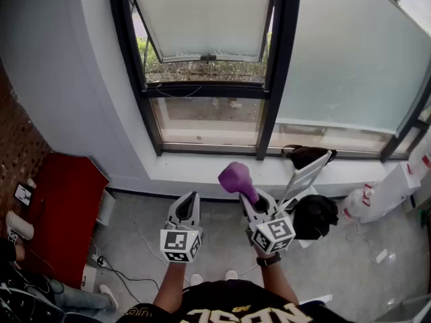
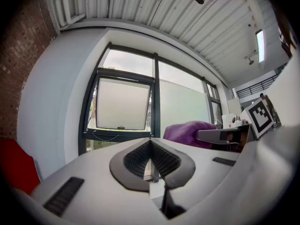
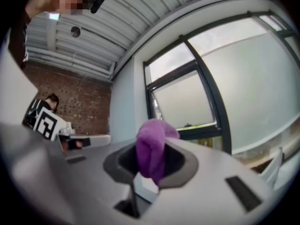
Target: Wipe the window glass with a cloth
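Right tool point(image 1: 250, 198) grips purple cloth point(image 1: 235, 177); left tool point(image 1: 191, 198) is clenched empty.

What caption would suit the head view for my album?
Facing the window glass, the right gripper holds a purple cloth; the left gripper is shut and empty.

grippers: 2, left gripper point(image 1: 190, 200) and right gripper point(image 1: 249, 197) | marker cubes point(image 1: 180, 244) point(image 1: 273, 234): 2, one behind each pair of fingers | purple cloth point(image 1: 236, 177): 1, between the right fingers point(image 3: 187, 161) | open window sash point(image 1: 202, 19): 1 | red cabinet point(image 1: 64, 214): 1 | white plastic bag point(image 1: 367, 204): 1
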Available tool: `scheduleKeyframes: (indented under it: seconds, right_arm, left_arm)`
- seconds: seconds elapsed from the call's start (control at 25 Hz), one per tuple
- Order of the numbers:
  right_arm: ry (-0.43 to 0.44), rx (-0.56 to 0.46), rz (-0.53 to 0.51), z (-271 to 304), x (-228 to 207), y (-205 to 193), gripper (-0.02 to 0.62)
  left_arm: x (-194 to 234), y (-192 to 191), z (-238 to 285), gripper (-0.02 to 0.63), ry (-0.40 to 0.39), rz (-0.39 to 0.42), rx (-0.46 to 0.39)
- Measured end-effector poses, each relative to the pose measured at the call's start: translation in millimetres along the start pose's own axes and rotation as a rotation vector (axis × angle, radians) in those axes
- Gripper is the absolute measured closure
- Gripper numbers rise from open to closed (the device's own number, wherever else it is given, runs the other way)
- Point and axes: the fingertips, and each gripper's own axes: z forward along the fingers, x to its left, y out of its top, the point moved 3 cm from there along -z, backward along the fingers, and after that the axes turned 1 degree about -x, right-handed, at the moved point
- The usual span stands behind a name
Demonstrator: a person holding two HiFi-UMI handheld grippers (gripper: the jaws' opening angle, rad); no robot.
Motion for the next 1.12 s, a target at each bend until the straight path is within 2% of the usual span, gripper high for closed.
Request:
scheduleKeyframes:
  seconds: [0.56, 0.76, 0.92, 1.12]
  right_arm:
    - [0.031, -0.017, 0.007, -1.6, -29.6, 2.2, 0.512]
    - [0.037, -0.021, 0.042, 2.7, -36.2, -1.3, 0.512]
    - [0.048, -0.011, 0.075, 11.8, -37.5, -11.2, 0.512]
    - [0.056, 0.034, 0.088, 34.1, -29.1, -29.3, 0.512]
  left_arm:
    - [-25.2, -2.4, 20.6, 0.588, 0.007, 0.023, -0.002]
    - [-30.0, -4.4, 25.4, 0.588, -0.005, 0.040, 0.016]
    - [-24.0, -9.7, 28.0, 0.588, -0.002, 0.044, 0.033]
    - [6.1, -23.5, 36.4, 0.588, 0.013, 0.009, 0.056]
